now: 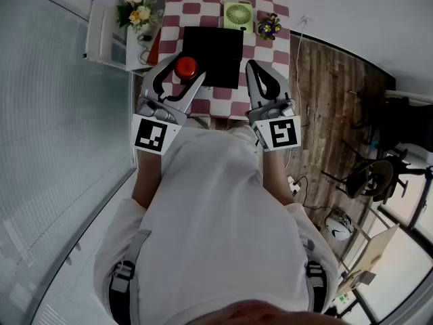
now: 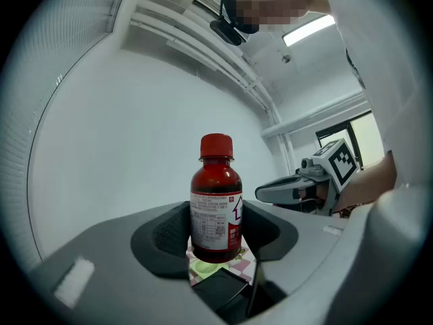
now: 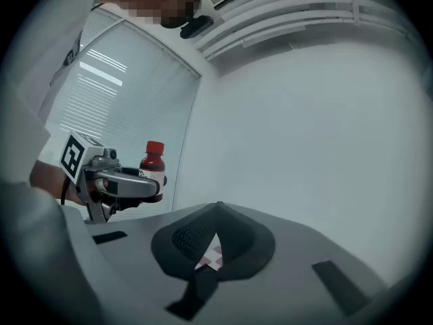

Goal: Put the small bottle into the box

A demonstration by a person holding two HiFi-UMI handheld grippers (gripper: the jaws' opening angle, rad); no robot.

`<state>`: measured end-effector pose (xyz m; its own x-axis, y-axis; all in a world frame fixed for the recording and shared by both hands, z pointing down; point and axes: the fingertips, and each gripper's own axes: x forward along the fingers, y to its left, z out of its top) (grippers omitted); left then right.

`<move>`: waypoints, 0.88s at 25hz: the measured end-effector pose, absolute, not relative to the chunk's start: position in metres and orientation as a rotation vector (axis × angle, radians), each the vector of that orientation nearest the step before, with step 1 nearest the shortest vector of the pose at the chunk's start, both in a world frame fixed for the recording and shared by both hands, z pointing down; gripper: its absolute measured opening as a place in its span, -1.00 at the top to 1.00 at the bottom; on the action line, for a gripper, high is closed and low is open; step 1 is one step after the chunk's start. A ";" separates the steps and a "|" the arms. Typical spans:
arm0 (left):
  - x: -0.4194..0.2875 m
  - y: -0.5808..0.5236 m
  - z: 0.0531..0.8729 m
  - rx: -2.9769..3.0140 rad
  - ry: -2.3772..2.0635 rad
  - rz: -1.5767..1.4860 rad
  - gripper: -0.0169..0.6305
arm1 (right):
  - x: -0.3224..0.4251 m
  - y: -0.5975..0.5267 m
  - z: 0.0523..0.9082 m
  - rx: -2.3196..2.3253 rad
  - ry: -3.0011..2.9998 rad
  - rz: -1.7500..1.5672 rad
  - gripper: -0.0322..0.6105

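Our left gripper (image 2: pixel 216 234) clamps the small bottle (image 2: pixel 216 181) upright, cap up, over the bench (image 1: pixel 277 53). The black box (image 1: pixel 216 46) lies just beside it at two o'clock. Our right gripper (image 3: pixel 213 235) is closed and empty.

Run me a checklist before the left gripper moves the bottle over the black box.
1. Left gripper has hold of the small bottle: ok, pads press on both its sides.
2. Bottle upright, red cap on: ok.
3. Bottle above the black box: not ok, the head view shows it at the box's left edge.
4. Box open to take it: cannot tell.
5. Right gripper out of the way: ok, jaws together, nothing between them, to the right of the box.
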<state>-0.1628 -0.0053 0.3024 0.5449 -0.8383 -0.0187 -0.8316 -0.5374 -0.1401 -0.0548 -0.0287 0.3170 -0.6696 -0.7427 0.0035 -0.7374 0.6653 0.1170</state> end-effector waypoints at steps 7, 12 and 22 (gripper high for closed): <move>-0.164 -0.011 0.305 -2.658 1.425 -0.085 0.27 | -0.058 -0.033 0.316 1.235 -2.827 -0.170 0.90; -0.167 -0.018 0.310 -2.668 1.418 -0.112 0.27 | -0.062 -0.037 0.319 1.216 -2.836 -0.158 0.90; -0.171 -0.056 0.389 -2.831 1.469 -0.450 0.27 | -0.031 -0.056 0.354 1.227 -2.775 0.027 0.89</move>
<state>-0.1711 -0.0556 0.3886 0.5459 -0.7893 0.2811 -0.8114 -0.5817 -0.0577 -0.0314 -0.0565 0.3537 -0.6683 -0.7365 0.1049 -0.7384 0.6739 0.0271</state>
